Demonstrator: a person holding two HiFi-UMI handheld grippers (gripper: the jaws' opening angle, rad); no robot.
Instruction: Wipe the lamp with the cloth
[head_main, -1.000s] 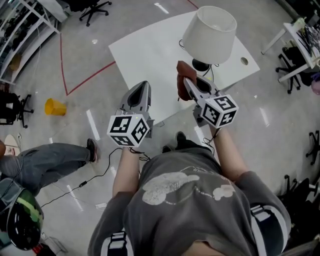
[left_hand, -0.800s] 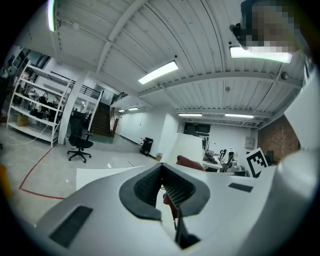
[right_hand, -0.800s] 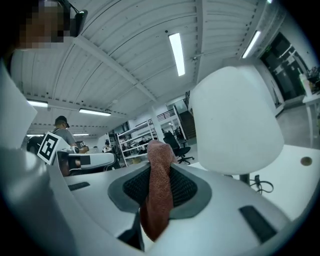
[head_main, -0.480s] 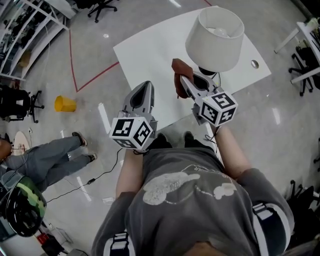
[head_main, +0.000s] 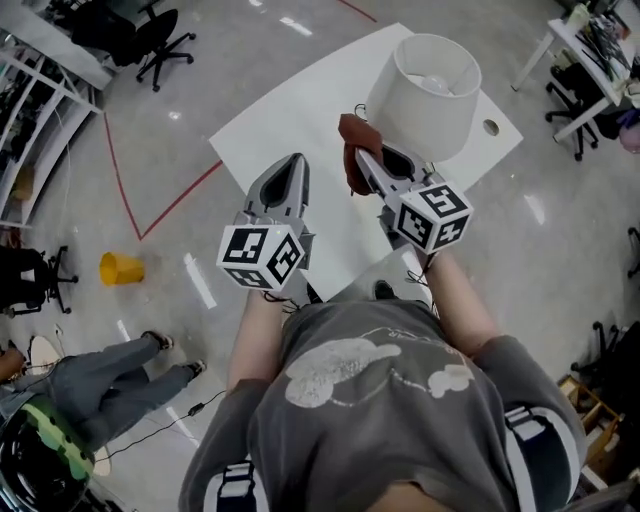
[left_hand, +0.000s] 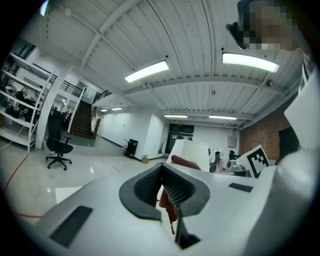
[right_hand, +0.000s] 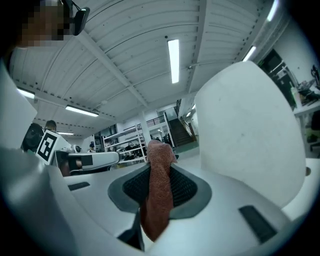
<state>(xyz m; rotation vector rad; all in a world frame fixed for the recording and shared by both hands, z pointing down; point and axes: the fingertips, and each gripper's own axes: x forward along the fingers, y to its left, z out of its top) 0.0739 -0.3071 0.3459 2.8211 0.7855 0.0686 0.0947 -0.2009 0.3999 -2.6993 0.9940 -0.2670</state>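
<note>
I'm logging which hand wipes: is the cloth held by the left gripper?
No, the right gripper pinches the cloth in its jaws; the left gripper is shut on nothing.

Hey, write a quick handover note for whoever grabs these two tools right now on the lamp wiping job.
Right tool: shut on the brown cloth, raised just left of the lamp, level with its white shade.
Left tool: shut, holding nothing, held over the white table.
The lamp stands upright on the table.
Done: cloth is in hand and at the lamp.
Left: no contact between cloth and shade shows, so the wiping itself likely remains.
</note>
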